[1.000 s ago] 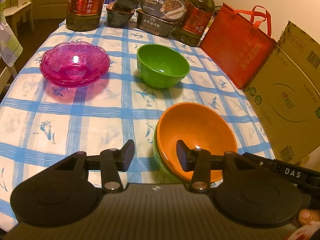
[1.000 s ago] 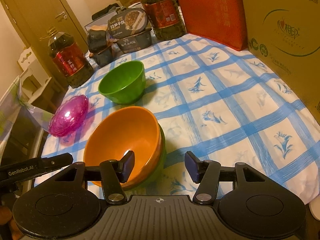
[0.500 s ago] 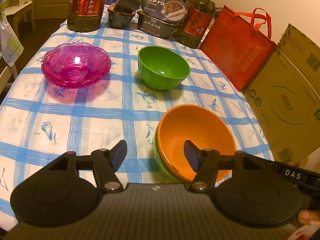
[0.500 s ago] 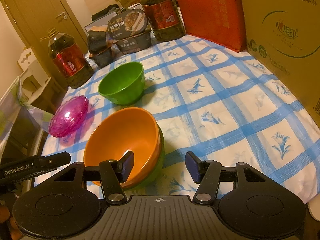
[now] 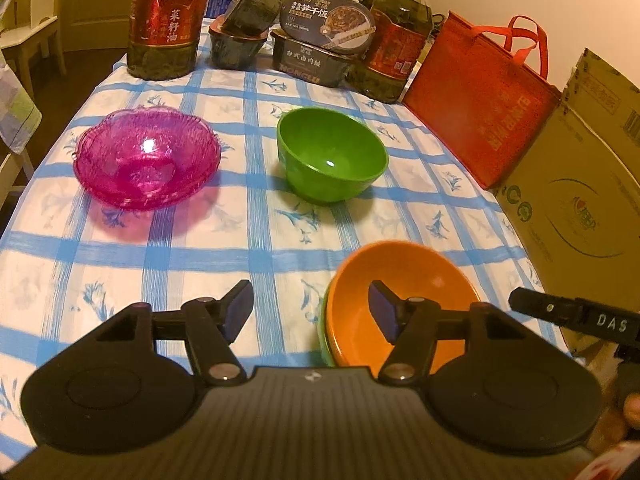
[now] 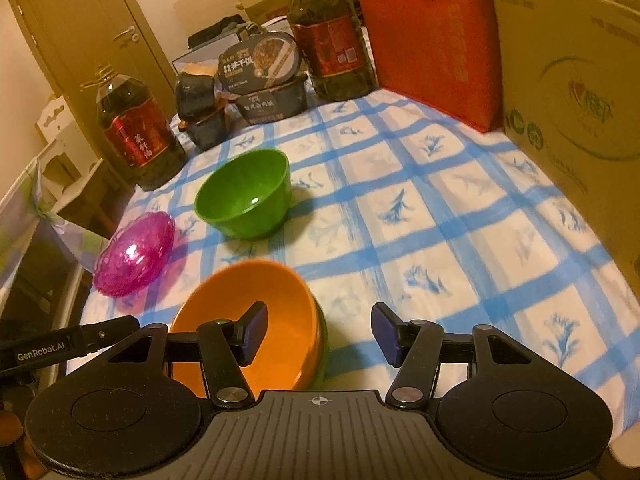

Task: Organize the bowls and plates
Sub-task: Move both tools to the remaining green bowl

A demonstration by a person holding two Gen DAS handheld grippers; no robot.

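Observation:
An orange bowl (image 5: 404, 280) sits nested in a green bowl (image 5: 325, 332) at the near right of the table; it also shows in the right wrist view (image 6: 280, 320). A second green bowl (image 5: 332, 160) (image 6: 244, 196) stands alone mid-table. Stacked pink glass dishes (image 5: 146, 156) (image 6: 134, 254) sit at the left. My left gripper (image 5: 310, 312) is open and empty, its right finger over the orange bowl. My right gripper (image 6: 319, 332) is open and empty, its left finger over the orange bowl's rim.
Two large oil bottles (image 5: 168, 20) (image 5: 396, 40), dark food boxes (image 5: 320, 40), a red bag (image 5: 480, 92) and a cardboard box (image 5: 580, 200) line the table's back and right side. A door (image 6: 80, 32) and a white chair (image 5: 24, 32) stand beyond the table.
My left gripper's jaws have opened wider and it has pulled back a little from the orange bowl. My right gripper has drawn back slightly, still open.

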